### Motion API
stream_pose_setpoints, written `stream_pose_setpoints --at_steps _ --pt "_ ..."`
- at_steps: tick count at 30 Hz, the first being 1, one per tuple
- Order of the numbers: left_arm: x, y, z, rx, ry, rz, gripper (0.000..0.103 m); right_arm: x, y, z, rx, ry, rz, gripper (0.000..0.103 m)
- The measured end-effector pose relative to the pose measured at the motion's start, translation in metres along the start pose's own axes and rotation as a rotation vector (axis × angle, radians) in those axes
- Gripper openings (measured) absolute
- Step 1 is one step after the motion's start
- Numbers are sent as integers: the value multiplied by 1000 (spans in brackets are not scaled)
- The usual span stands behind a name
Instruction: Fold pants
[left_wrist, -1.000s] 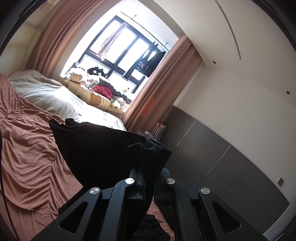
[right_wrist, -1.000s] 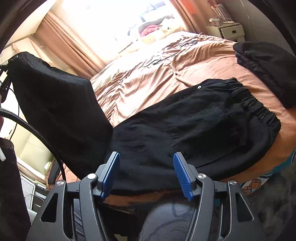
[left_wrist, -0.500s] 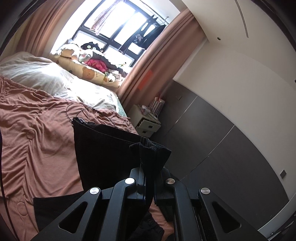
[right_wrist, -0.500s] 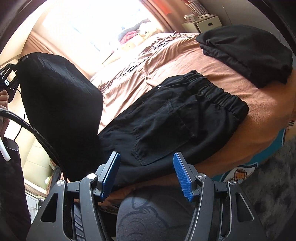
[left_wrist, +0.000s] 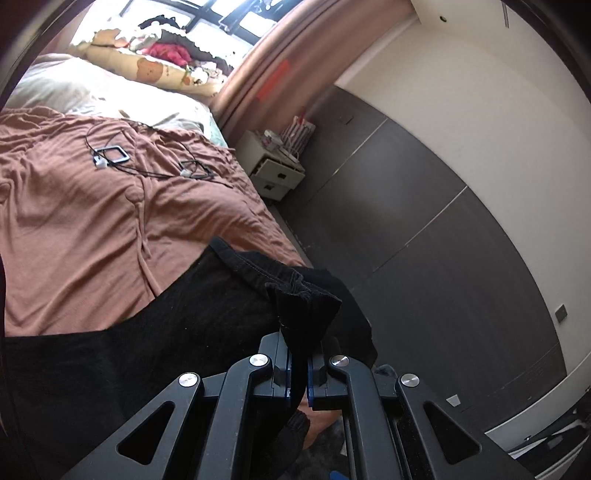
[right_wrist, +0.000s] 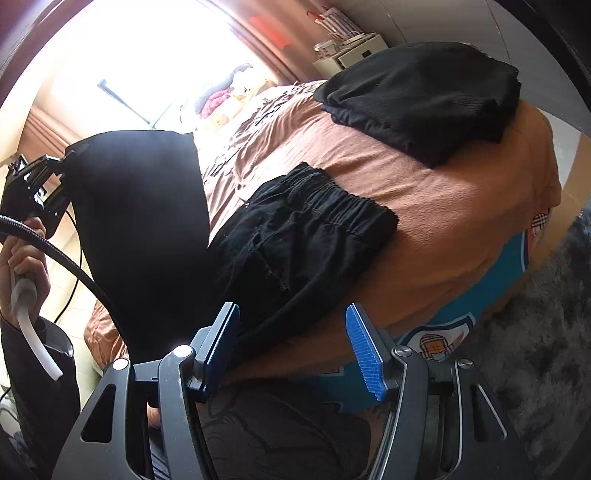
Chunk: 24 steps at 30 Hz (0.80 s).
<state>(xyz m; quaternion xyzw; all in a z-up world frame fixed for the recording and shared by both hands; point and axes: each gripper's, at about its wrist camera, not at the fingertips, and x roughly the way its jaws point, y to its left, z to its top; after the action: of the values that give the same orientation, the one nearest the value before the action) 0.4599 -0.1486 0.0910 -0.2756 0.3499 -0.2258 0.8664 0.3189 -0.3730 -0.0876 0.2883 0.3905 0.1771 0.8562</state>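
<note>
Your left gripper (left_wrist: 299, 373) is clamped tight on a bunched fold of the black pants (left_wrist: 192, 332), the fabric pinched between its blue pads and rising in a peak just above them. Your right gripper (right_wrist: 293, 345) stands wide with nothing between its blue ribbed pads (right_wrist: 364, 350); it hovers at the near edge of the bed, just short of the cloth. From the right wrist view, the pants (right_wrist: 303, 236) lie across the brown bedspread (right_wrist: 443, 206), the elastic waistband to the right and the back pocket facing up, while the leg end is lifted off the bed at the left and hangs as a dark sheet from the left gripper (right_wrist: 64, 168), which your hand (right_wrist: 26, 254) holds up. Below the bedspread's edge a blue patterned side of the bed (right_wrist: 454, 328) shows, with a grey shaggy rug (right_wrist: 554, 332) to the right. Farther up the bed a second black garment, folded (right_wrist: 424, 99), rests on the spread, apart from the pants. From the left wrist view, thin black cables with small white plugs (left_wrist: 147, 162) lie on the spread farther on, a pale nightstand (left_wrist: 275, 166) stands beside the bed, and at the far end sit a pale pillow (left_wrist: 92, 92) and a bear-print cushion (left_wrist: 147, 70) under the bright window.
</note>
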Motion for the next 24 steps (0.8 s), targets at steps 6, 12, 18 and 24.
stream_pose_setpoints --at_steps 6,12,18,24 --pt "45 -11 -38 1 106 -32 4 -14 -18 -2 39 -23 -26 58" --pt "73 -21 -71 5 190 -54 4 -19 -29 -5 65 -29 -39 58" --pt "84 -22 -113 44 290 -50 6 -22 -35 -3 82 -33 -38 58" --pt "85 -16 -145 55 408 -64 51 -22 -38 -3 89 -39 -7 59"
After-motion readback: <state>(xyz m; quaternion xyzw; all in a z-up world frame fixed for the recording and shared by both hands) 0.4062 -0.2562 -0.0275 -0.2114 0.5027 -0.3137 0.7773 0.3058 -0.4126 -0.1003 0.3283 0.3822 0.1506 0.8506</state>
